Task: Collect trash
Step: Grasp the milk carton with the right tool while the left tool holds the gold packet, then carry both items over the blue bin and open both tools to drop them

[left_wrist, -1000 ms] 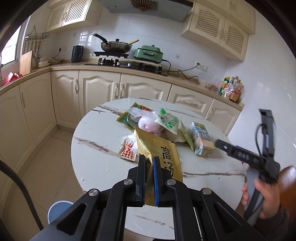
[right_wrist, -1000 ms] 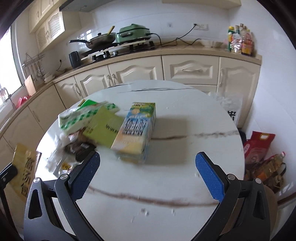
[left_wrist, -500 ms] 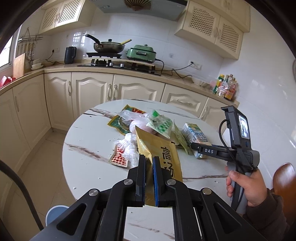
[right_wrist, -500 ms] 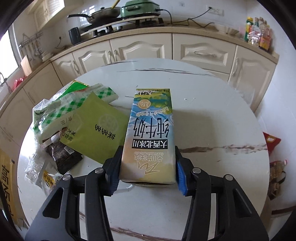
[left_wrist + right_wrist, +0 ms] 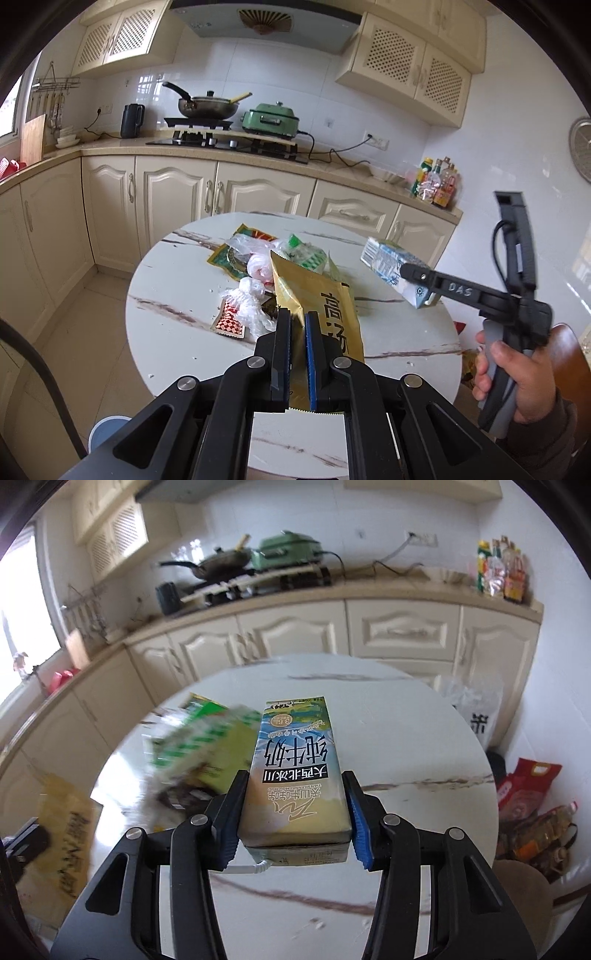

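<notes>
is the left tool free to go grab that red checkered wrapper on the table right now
Probably not. The left tool is shut on the gold packet, so it has no free grip, though the red checkered wrapper lies close by on the table.

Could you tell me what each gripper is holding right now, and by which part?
Left gripper: gold packet, pinched near its bottom edge. Right gripper: milk carton, clamped across its sides near the base.
</notes>
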`<state>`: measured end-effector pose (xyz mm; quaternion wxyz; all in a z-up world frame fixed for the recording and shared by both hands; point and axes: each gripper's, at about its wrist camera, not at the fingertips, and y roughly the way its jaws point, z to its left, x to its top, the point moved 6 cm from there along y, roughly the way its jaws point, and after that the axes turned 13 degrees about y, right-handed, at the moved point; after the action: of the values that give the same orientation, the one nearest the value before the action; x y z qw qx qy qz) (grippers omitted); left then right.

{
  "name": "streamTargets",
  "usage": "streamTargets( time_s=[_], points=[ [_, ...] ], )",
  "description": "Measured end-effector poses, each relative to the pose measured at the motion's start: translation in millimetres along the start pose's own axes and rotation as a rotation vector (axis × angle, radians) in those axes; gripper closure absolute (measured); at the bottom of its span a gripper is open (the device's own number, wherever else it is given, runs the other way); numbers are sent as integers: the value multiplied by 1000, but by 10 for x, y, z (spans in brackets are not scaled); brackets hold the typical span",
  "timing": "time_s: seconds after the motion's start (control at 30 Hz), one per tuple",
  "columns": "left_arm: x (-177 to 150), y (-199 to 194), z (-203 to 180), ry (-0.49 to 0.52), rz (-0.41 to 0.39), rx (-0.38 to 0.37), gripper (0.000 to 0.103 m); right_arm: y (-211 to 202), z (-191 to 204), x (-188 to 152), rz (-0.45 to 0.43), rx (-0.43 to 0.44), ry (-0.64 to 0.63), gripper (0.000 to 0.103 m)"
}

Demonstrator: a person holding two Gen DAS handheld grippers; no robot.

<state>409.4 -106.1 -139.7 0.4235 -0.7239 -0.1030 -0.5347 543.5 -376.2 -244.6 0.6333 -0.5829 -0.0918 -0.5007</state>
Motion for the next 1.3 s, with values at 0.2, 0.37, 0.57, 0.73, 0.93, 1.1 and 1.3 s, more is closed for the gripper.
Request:
streamTargets(
  time_s=[0.2,0.37,0.57,0.73,0.93,1.1,1.3],
  points=[
    [-78,-343,169,-22,-33,39,100,-278,637,-103,-8,122,-84,56],
    [-273,-751,544,-56,-42,129,100,-266,1364,-402,45,236,-167,56],
    [-685,-1159,1238,-103,10,262,100,-48,2419,-1017,146,369,-283,56],
    [-1221,-1163,1887,-192,109,339,100,357,3131,-1679,260,419,-389,56],
    [-1981,-637,2542,-336,286,369,100,1257,3542,-2579,437,364,-477,56],
    [-2530,32,2974,-434,433,327,100,2026,3538,-3353,612,284,-491,56],
    [-3063,706,3441,-497,579,284,100,2995,3310,-4099,841,204,-416,56]
  ],
)
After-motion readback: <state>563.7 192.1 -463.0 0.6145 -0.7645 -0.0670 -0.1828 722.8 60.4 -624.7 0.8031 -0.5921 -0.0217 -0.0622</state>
